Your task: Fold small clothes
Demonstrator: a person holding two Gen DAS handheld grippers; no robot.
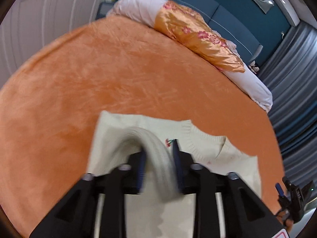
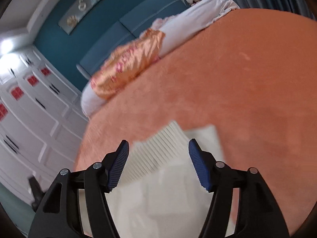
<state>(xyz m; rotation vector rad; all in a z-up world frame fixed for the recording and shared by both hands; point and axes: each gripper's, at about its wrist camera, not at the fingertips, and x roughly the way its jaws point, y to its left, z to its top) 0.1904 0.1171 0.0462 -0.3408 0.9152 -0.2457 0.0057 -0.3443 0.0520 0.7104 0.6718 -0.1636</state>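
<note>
Left wrist view: cream knit sweater (image 1: 200,146) lies flat on the bed's orange plush blanket (image 1: 118,69); neckline and a small red motif appear only here. Left tool (image 1: 158,158) part open, ribbed cuff between its blue pads, blurred; contact unclear. Right wrist view: right tool (image 2: 158,158) open above ribbed cuff, pads apart from it.

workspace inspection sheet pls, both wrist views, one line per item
surface: orange blanket over a bed, bare beyond the garment.
job's things: cream sweater lying flat; its ribbed cuff arches up between the left gripper's pads.
clutter: floral pillow and white bedding at the head end.
grippers: left gripper part open, cuff between the pads, contact blurred; right gripper open above a ribbed edge.
cables: nothing seen.
surroundings: teal headboard, white wardrobe, grey curtains.
</note>
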